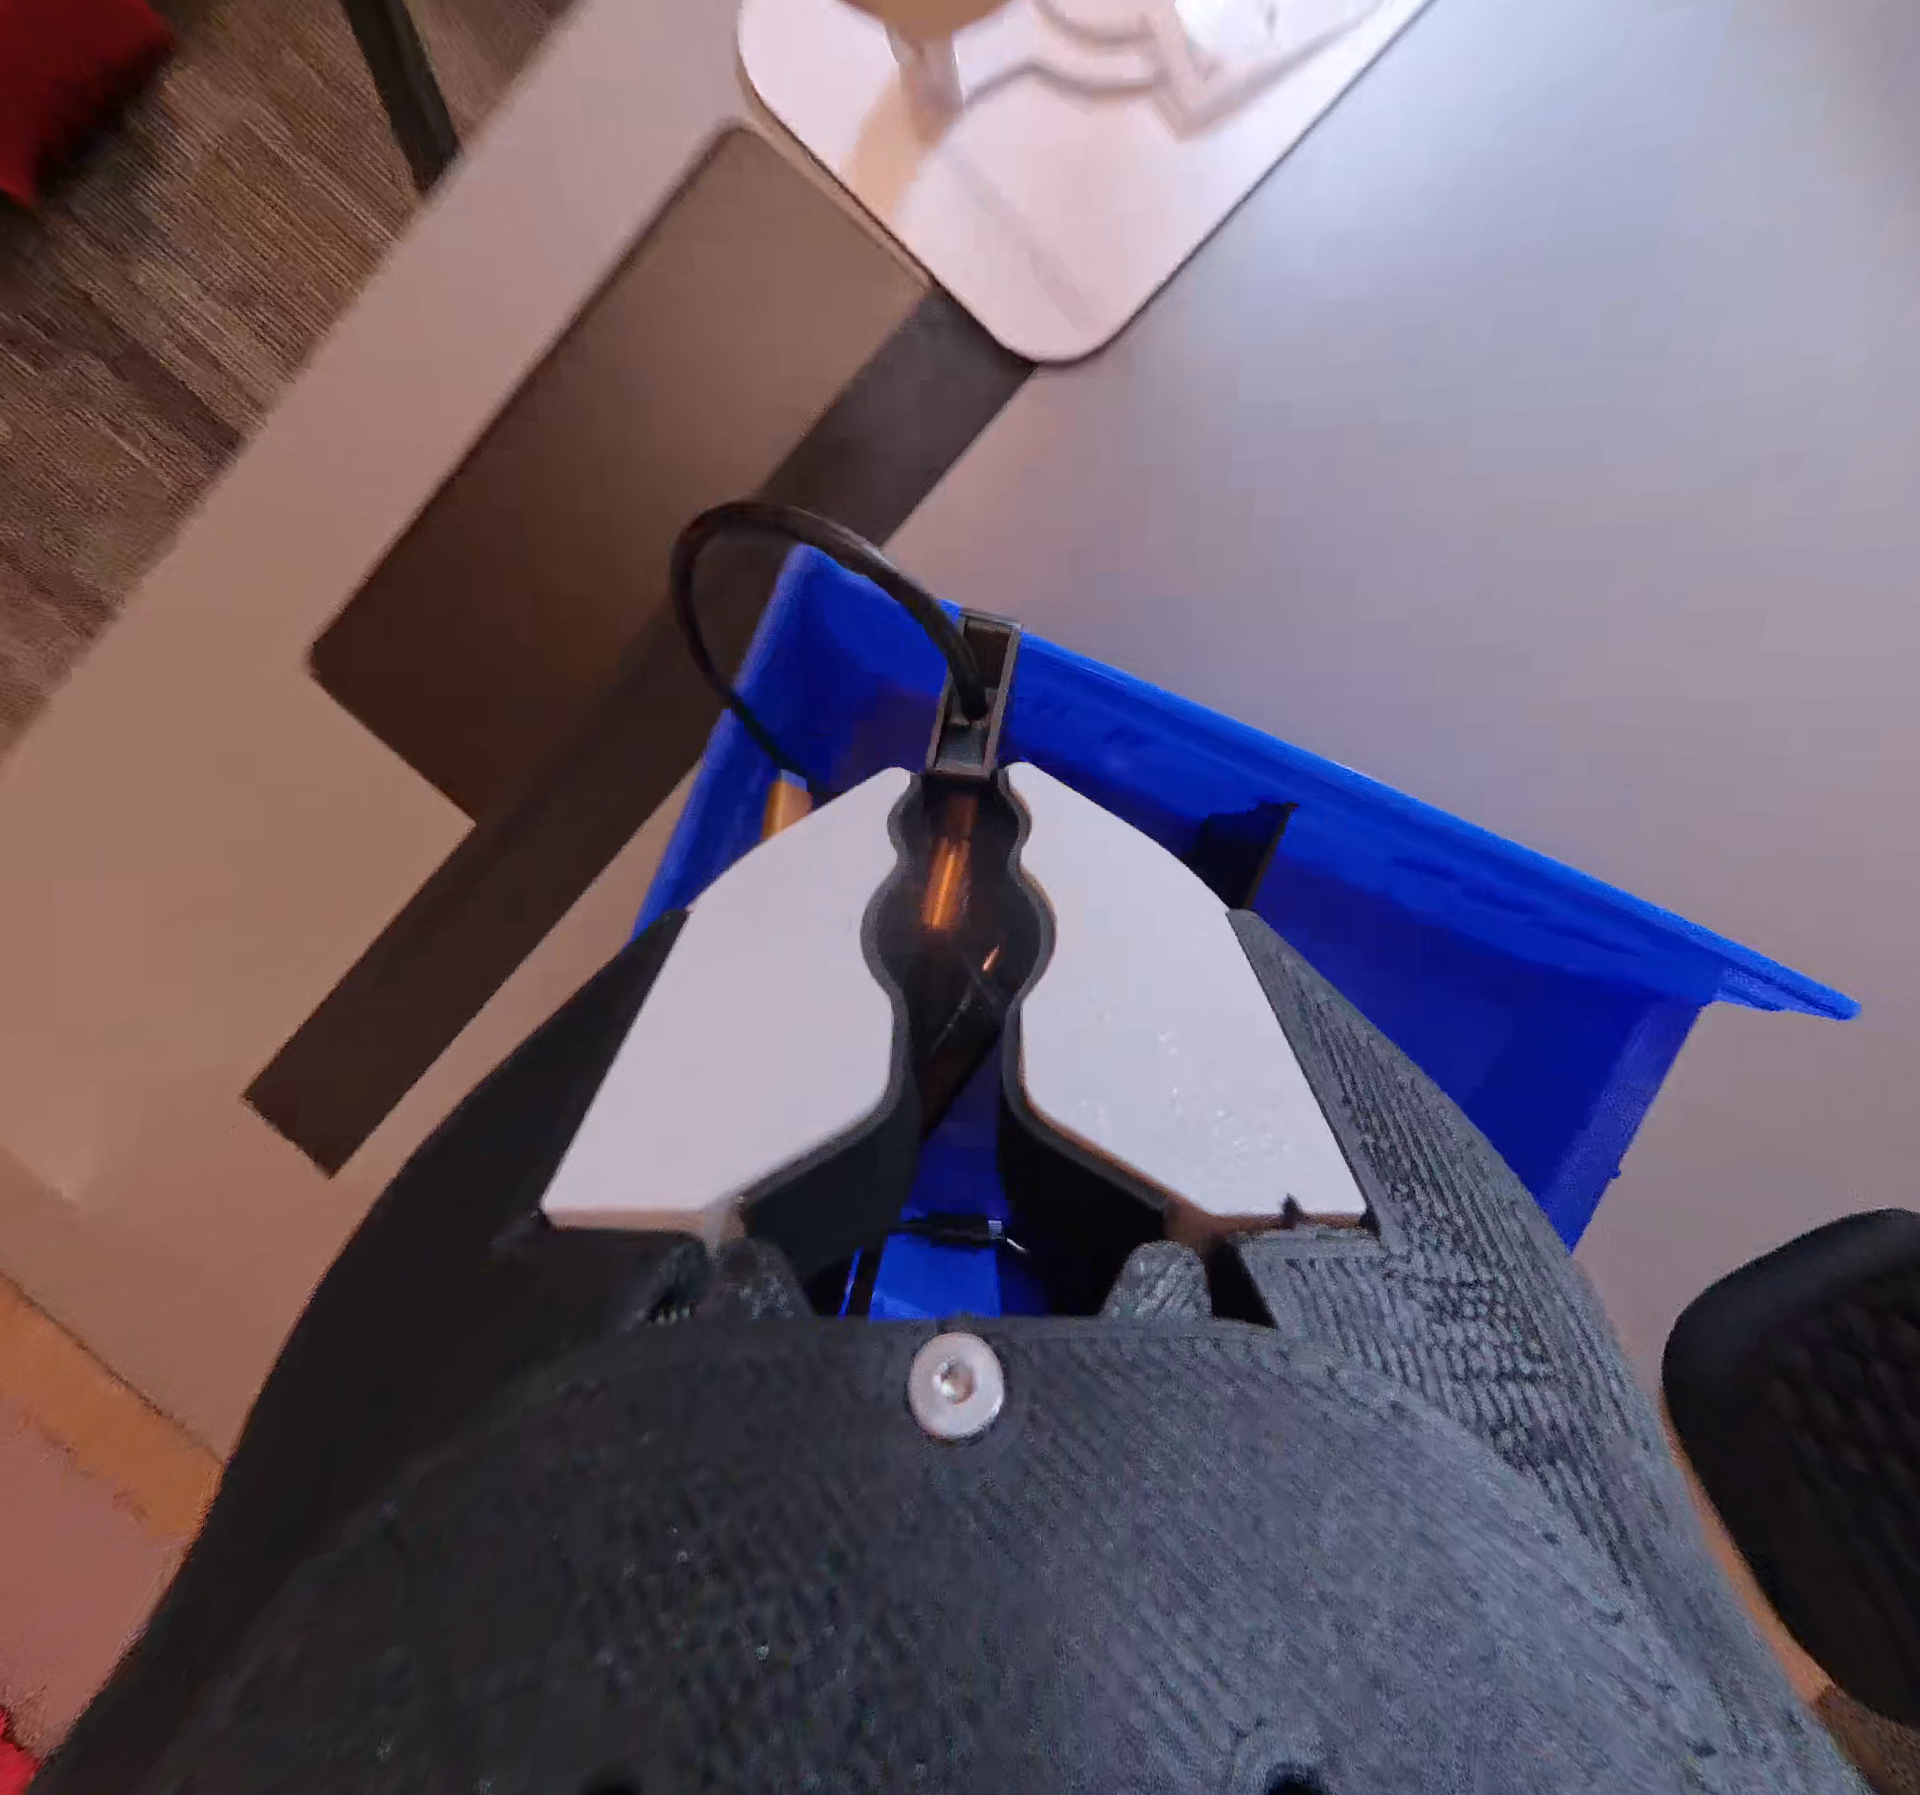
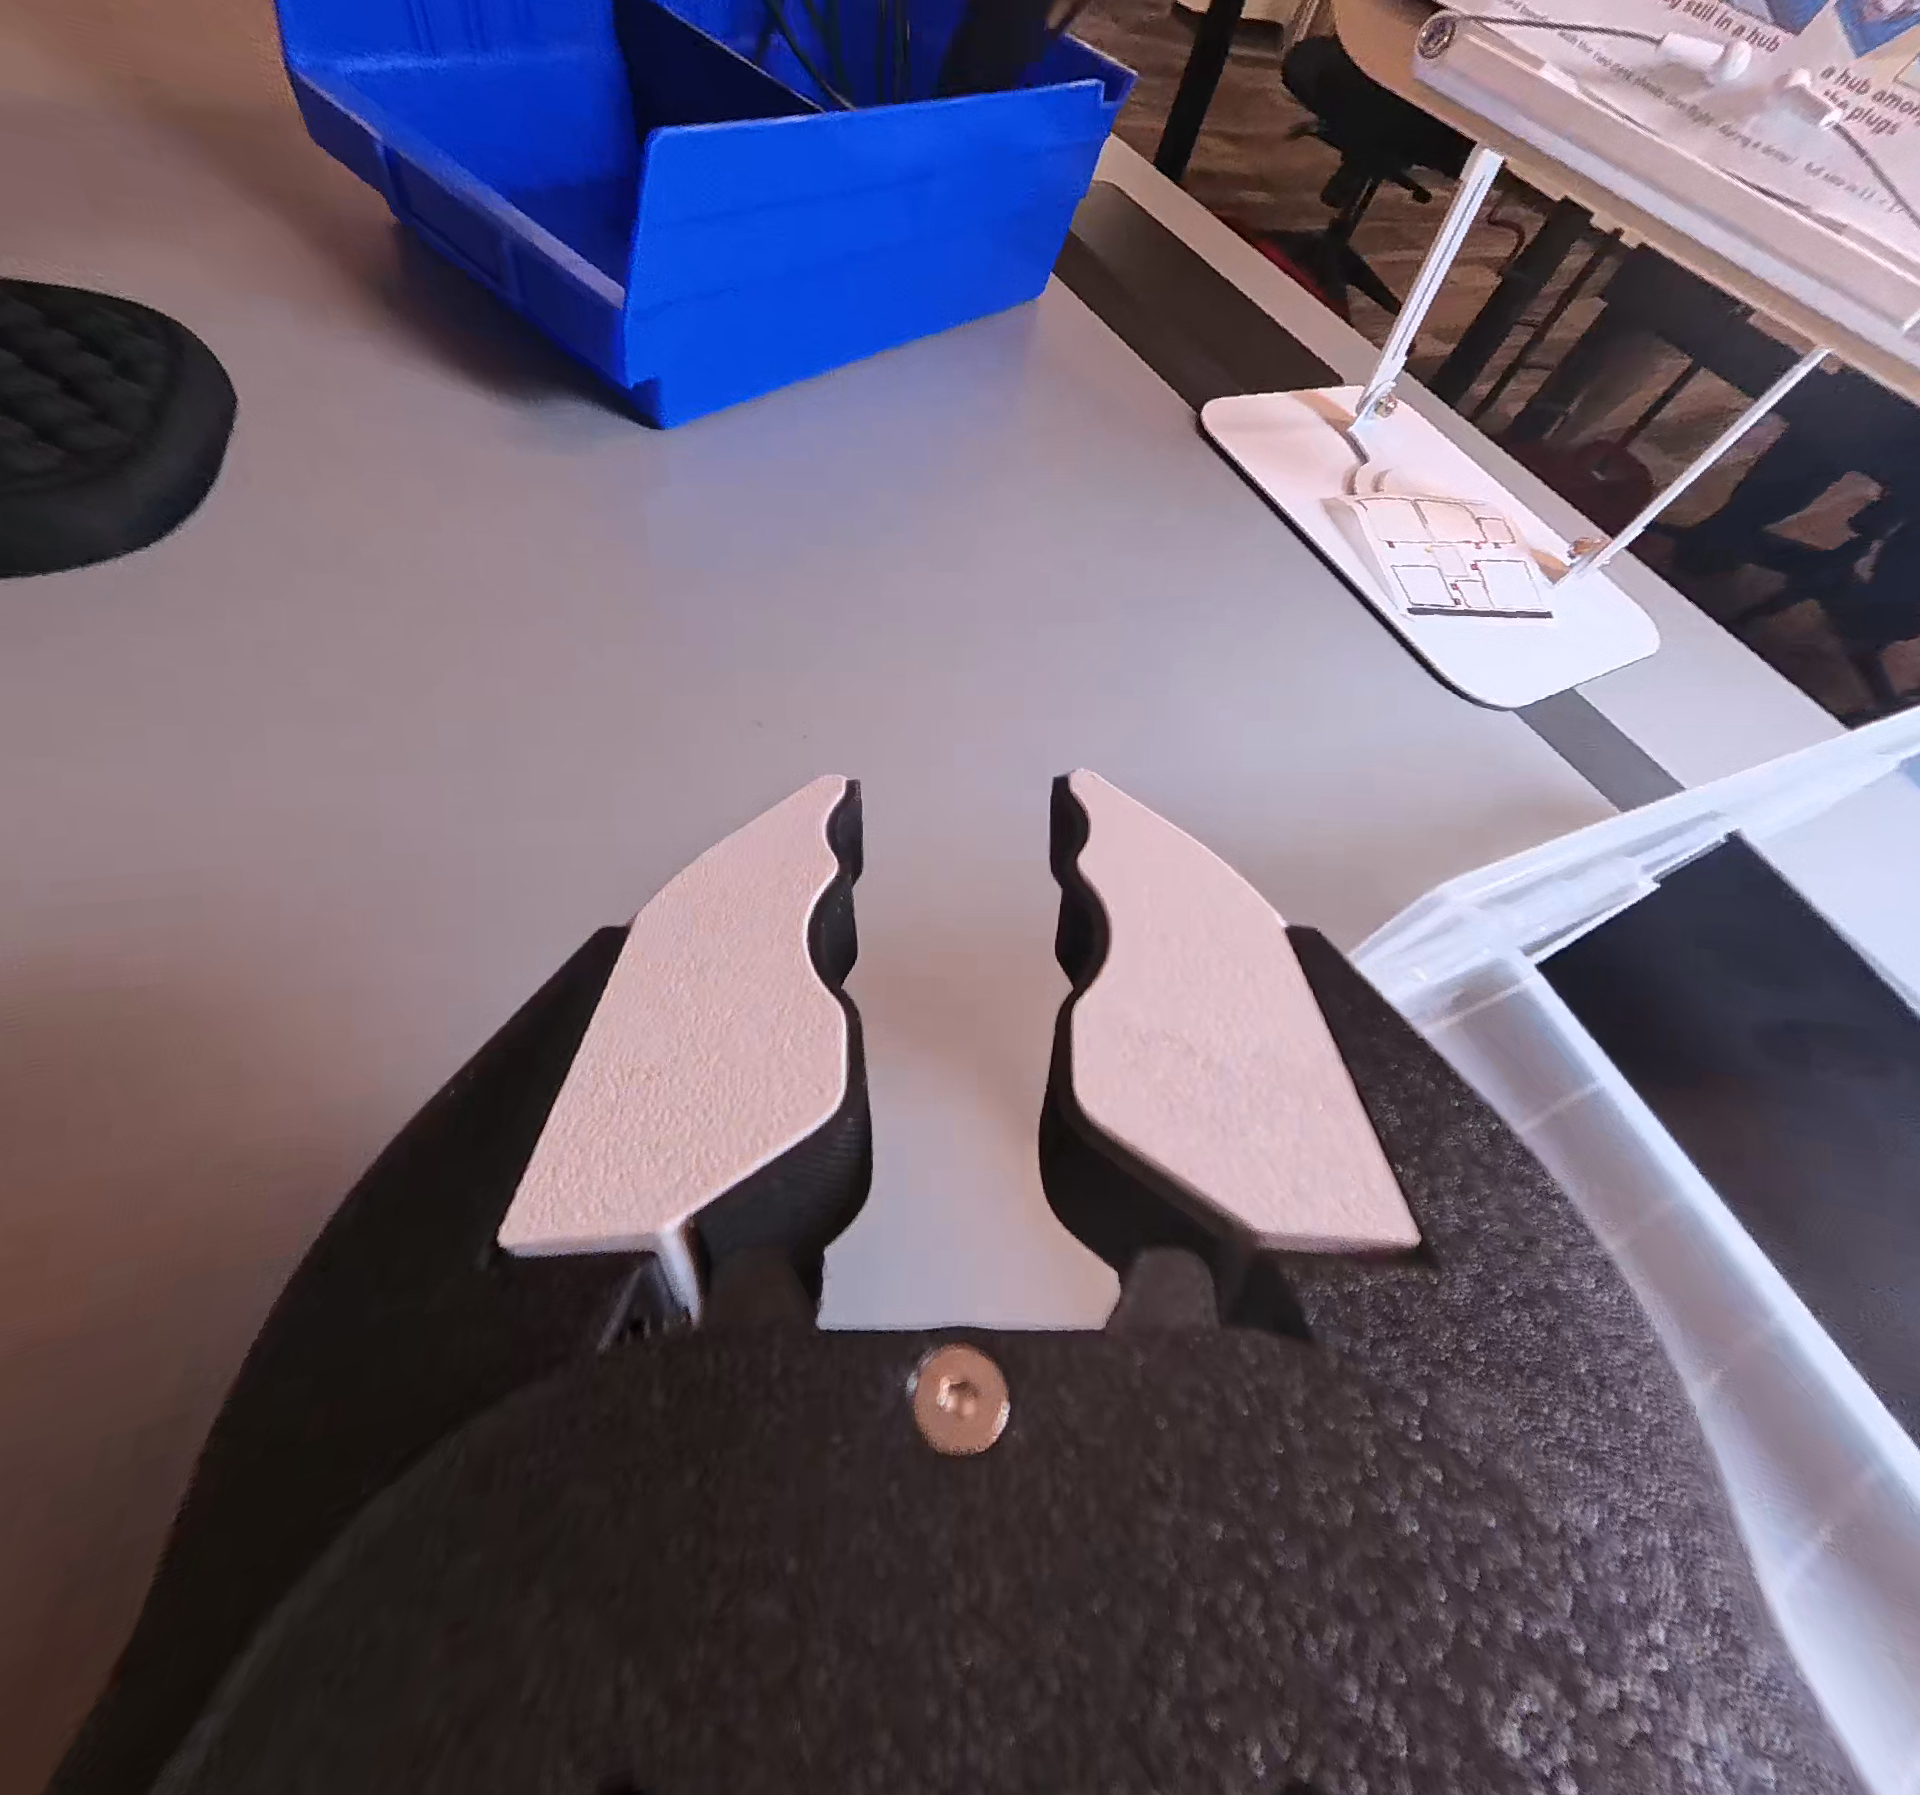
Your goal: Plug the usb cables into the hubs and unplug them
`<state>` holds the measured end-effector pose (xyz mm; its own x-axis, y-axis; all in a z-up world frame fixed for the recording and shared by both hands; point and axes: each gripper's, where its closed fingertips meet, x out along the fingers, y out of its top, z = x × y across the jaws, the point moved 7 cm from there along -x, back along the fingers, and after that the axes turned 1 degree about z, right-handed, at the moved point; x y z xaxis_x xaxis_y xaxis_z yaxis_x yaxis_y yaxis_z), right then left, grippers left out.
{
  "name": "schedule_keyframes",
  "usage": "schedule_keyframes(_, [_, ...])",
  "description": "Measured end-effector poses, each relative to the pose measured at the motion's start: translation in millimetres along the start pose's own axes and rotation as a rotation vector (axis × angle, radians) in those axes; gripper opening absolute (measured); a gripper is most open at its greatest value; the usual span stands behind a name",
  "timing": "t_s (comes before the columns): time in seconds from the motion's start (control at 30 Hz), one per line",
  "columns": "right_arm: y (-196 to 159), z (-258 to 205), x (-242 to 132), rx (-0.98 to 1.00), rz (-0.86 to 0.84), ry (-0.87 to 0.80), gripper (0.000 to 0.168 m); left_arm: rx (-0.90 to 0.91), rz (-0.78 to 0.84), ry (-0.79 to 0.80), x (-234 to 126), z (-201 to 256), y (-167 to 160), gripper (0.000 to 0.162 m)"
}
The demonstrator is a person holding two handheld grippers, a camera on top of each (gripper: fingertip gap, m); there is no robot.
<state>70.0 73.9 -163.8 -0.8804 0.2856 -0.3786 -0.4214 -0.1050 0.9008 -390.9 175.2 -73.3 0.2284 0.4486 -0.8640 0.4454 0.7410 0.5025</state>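
Left gripper (image 1: 961, 789) clamped on a small black hub (image 1: 971, 696), held above the blue bin (image 1: 1351, 872); thin black cable (image 1: 727, 582) looping from the hub back into the bin. Copper-coloured parts, possibly plugs, dimly visible between the fingers. Right gripper (image 2: 956, 810) parted and empty, over grey table (image 2: 520, 706), well short of the blue bin (image 2: 831, 239), beside a clear container (image 2: 1558, 1018).
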Motion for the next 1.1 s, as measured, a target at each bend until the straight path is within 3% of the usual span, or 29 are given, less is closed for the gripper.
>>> schedule_keyframes(0.23, [11.8,-14.5,-1.1,-0.075,0.013,-0.021,0.034,0.004,0.343,0.112,-122.3,24.9,23.4,0.012])
schedule_keyframes(0.33, [24.6,-21.0,-3.1,-0.114,0.037,-0.031,0.033,0.051,0.477,0.236,-174.2,43.4,35.2,0.012])
schedule_keyframes(0.63, [57.1,-36.4,-1.5,-0.188,0.092,-0.029,0.032,0.142,0.656,0.436,-280.6,86.8,51.8,0.012])
schedule_keyframes(0.9, [93.0,-33.8,-6.8,-0.207,0.219,-0.062,0.032,0.362,0.801,0.394,-324.5,173.7,77.5,0.011])
schedule_keyframes(1.1, [138.2,-28.9,-39.0,-0.245,0.371,-0.116,0.033,0.526,0.75,0.097,-287.9,262.7,89.9,0.012])
